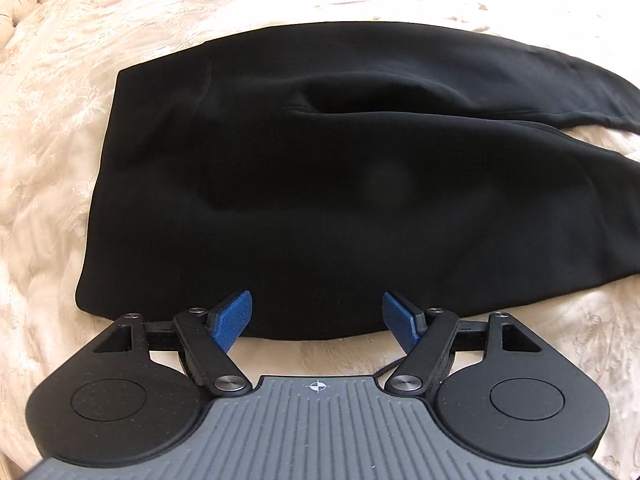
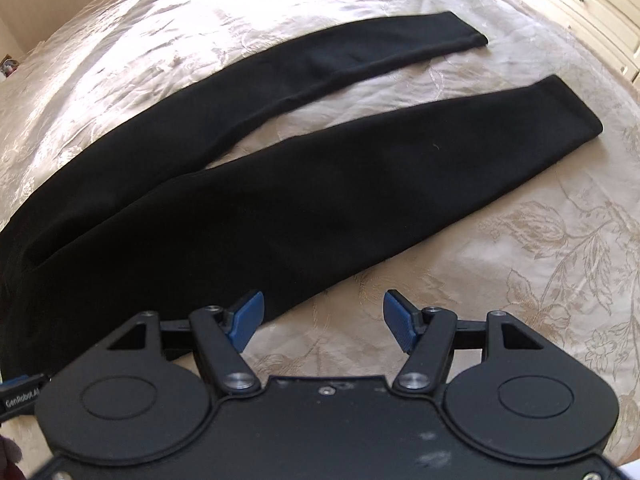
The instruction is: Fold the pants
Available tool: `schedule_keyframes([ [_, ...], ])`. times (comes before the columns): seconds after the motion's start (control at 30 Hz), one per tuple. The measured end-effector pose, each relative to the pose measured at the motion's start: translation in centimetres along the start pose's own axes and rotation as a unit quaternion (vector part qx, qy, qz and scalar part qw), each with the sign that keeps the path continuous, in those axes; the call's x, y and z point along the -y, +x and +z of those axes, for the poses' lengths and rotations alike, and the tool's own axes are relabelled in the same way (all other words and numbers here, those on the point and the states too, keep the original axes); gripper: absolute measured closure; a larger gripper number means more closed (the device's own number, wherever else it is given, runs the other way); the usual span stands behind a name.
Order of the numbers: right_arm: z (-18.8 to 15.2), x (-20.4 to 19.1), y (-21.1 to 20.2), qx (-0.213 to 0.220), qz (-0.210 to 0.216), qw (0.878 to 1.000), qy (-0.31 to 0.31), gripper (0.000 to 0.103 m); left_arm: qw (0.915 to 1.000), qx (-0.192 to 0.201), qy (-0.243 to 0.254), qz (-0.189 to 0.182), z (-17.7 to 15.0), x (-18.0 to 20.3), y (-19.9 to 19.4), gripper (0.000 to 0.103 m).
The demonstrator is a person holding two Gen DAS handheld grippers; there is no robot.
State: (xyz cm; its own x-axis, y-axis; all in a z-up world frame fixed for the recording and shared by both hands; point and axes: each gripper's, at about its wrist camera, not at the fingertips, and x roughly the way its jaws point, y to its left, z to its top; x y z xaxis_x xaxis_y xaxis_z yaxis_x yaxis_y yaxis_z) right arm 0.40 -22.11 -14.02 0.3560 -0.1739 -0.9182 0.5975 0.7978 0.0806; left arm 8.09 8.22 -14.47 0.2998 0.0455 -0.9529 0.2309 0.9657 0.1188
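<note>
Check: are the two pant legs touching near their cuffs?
Apart. The right wrist view shows a strip of pale bedspread between the far leg and the near leg toward the cuffs.

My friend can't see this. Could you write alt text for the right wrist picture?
Black pants lie flat on a cream floral bedspread, their two legs spread apart. In front, the right gripper hangs open over the near leg's edge, holding nothing.

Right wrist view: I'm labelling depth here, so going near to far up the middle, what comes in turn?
right gripper → bedspread → near pant leg → strip of bedspread → far pant leg → bedspread.
</note>
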Motion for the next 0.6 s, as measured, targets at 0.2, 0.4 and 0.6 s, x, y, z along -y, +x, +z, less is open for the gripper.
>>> schedule_keyframes([
  [0.2,2.6,2.3,1.2,0.015,0.005,1.000,-0.018,0.037,0.9996,0.000,-0.022,0.019,0.2,1.2,-1.2,0.032],
  [0.4,8.8,4.5,3.6,0.033,0.022,0.998,-0.052,0.037,0.9984,0.007,-0.045,0.035,1.7,3.7,-2.3,0.032],
  [0.6,17.5,4.5,7.2,0.047,0.035,0.993,-0.100,0.037,0.9965,0.006,-0.072,0.041,2.9,6.2,-3.5,0.032],
])
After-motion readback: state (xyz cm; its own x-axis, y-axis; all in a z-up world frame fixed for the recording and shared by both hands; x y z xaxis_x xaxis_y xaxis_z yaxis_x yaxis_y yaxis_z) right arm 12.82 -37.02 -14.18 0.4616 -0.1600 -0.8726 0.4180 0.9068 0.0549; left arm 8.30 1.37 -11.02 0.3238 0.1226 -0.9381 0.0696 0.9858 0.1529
